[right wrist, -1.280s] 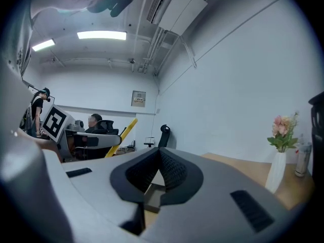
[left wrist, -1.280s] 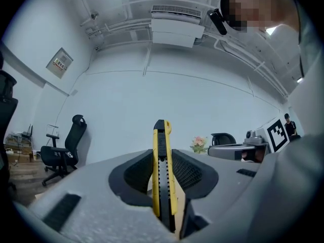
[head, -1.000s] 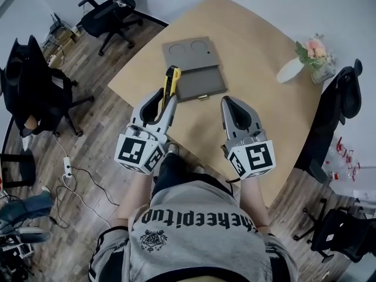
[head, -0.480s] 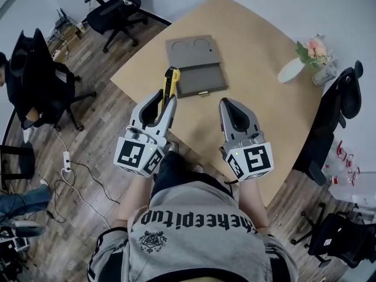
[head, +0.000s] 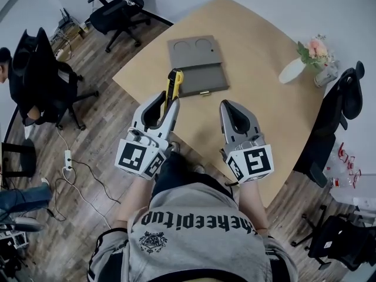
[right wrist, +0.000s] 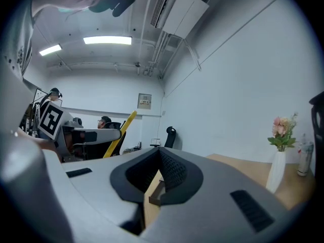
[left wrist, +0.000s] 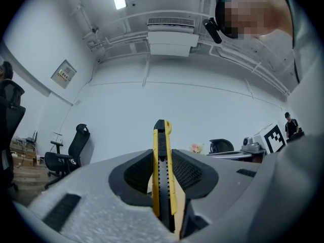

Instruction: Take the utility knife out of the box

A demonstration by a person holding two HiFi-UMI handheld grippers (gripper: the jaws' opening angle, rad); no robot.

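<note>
My left gripper is shut on a yellow and black utility knife, held upright-edge between the pads with its tip pointing away over the table's near-left edge. In the left gripper view the knife stands in the middle between the jaws of the left gripper. The grey box lies open on the wooden table, just beyond the knife's tip. My right gripper hovers to the right of it, tips together, holding nothing. The right gripper view shows the right gripper and the knife at left.
A white vase with pink flowers stands at the table's right side. Black office chairs stand on the wood floor at left, another chair at right. A person sits at the far left.
The left gripper with the knife has shifted a little to the right, still in front of the box. The right gripper has hardly moved.
</note>
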